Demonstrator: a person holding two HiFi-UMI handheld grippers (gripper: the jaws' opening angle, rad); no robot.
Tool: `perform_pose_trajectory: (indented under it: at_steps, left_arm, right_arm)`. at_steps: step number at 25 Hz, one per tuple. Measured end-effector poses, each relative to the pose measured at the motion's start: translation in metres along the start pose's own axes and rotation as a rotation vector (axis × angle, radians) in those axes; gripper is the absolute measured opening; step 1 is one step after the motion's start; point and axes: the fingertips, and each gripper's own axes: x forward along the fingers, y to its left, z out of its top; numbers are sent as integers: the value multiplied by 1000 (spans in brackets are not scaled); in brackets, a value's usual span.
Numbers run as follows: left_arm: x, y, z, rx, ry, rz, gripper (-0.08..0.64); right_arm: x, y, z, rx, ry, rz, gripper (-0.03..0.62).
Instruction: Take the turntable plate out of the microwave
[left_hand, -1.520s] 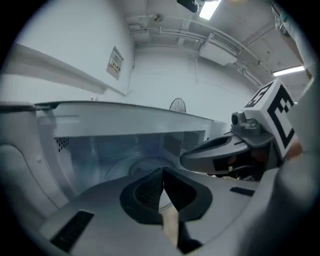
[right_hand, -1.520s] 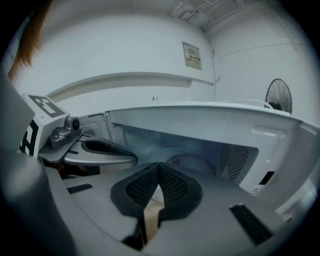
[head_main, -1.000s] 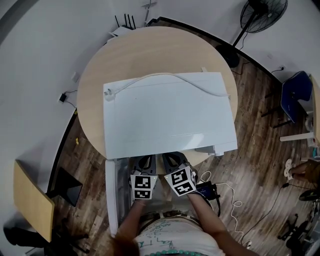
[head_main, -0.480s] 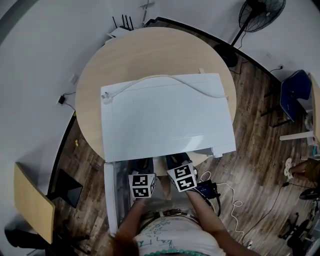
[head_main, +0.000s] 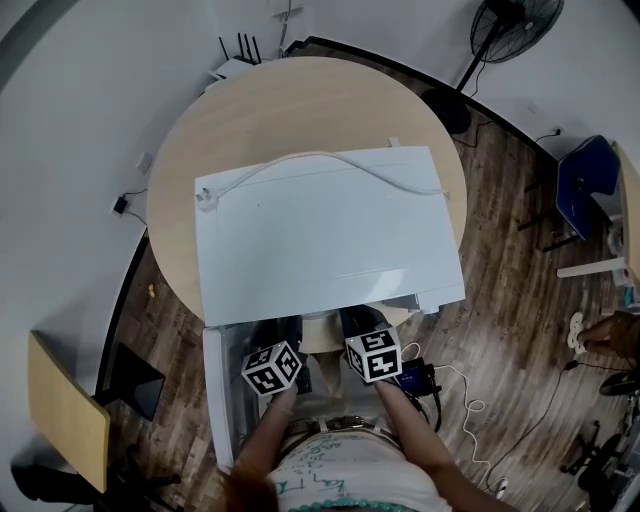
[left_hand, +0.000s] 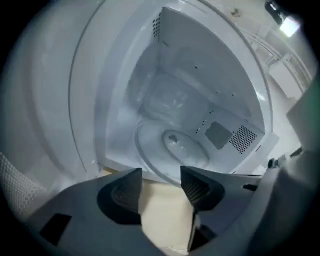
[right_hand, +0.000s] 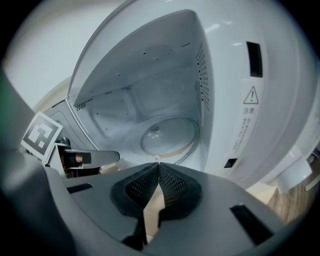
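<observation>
The white microwave (head_main: 330, 230) stands on a round wooden table (head_main: 300, 100), its door (head_main: 218, 390) swung open at the left. The clear glass turntable plate (left_hand: 172, 150) lies flat on the cavity floor; the right gripper view shows the plate (right_hand: 167, 136) too. Both grippers hover in front of the opening, outside the cavity. My left gripper (left_hand: 160, 172) has just been opening its jaws; they stand apart with nothing between them, close before the plate's near rim. My right gripper (right_hand: 158, 165) is shut and empty. In the head view, left gripper (head_main: 278, 338) and right gripper (head_main: 358, 328) sit side by side.
A white power cord (head_main: 330, 160) trails across the microwave's top. The control panel side (right_hand: 250, 100) rises to the right of the cavity. A fan (head_main: 515, 30), a blue chair (head_main: 585, 185), a wooden desk (head_main: 60, 420) and floor cables (head_main: 460, 400) surround the table.
Both grippers have slid a little toward the picture's bottom and rolled; their marker cubes show different faces. The left cube has turned the most.
</observation>
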Motion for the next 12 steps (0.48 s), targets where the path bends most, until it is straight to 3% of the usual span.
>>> perform_pose_trajectory:
  at_steps: [8,12]
  left_arm:
    - [14,0,-13,-355,30,-6,270]
    - [26,-3,-11,-452,31,-18,270]
  right_arm:
    - [-10,-6,-7,35,7,11,12]
    - [-16,-9,-11,45,11,19,12]
